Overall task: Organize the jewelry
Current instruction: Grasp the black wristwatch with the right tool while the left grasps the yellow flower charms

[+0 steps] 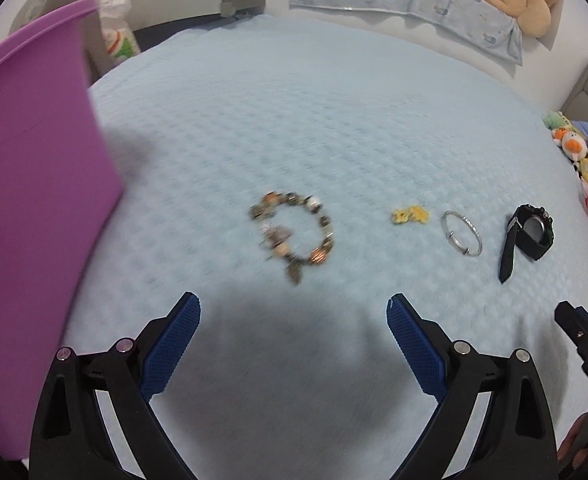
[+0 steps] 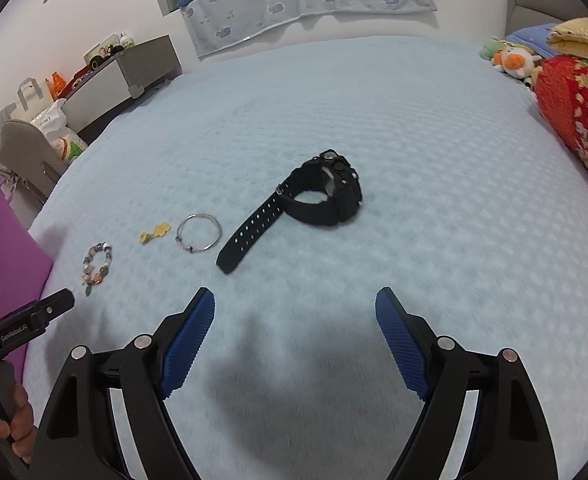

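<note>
Grippers both hang wide open and empty, left gripper lined up on the bracelet, right gripper facing the watch, ready for grabs.

bed | beaded bracelet | yellow charm | silver bangle | black watch

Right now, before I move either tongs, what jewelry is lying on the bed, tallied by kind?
Beaded charm bracelet: 1
Yellow flower-shaped piece, too small to identify: 1
Silver wire bangle: 1
Black wristwatch: 1
Total: 4, all loose on the light blue bedspread; none held.
</note>
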`<act>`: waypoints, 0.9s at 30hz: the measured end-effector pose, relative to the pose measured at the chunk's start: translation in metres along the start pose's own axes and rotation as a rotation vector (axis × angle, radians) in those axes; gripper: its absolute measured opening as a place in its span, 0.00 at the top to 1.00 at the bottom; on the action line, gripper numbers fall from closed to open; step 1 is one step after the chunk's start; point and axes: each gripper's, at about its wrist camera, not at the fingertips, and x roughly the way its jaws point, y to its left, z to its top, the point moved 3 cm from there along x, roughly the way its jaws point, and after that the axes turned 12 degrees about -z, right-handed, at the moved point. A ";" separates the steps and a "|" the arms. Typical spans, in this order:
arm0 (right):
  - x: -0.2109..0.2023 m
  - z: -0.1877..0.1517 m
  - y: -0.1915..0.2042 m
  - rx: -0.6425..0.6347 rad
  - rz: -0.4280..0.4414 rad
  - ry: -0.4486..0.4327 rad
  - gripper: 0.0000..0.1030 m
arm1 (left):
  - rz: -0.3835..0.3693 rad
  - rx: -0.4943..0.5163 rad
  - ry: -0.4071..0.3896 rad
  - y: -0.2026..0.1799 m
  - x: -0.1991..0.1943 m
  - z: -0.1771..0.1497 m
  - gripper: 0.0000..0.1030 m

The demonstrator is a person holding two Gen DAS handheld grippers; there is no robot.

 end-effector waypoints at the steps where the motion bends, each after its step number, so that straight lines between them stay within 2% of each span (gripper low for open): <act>1: 0.005 0.003 0.001 -0.003 -0.002 0.000 0.23 | -0.006 0.005 -0.003 -0.004 0.004 0.002 0.10; 9: 0.035 0.021 -0.004 -0.005 -0.013 0.010 0.23 | -0.023 0.048 -0.011 -0.033 0.046 0.025 0.10; 20: 0.068 0.035 -0.015 0.015 -0.012 0.028 0.23 | -0.060 0.084 0.006 -0.057 0.080 0.041 0.10; 22: 0.072 0.035 -0.016 0.015 -0.013 0.031 0.23 | -0.057 0.098 0.012 -0.060 0.087 0.042 0.11; 25: 0.077 0.036 -0.017 0.018 -0.013 0.035 0.23 | -0.049 0.103 0.031 -0.058 0.095 0.041 0.19; 27: 0.080 0.038 -0.016 0.018 -0.018 0.035 0.23 | -0.053 0.100 0.025 -0.055 0.098 0.040 0.19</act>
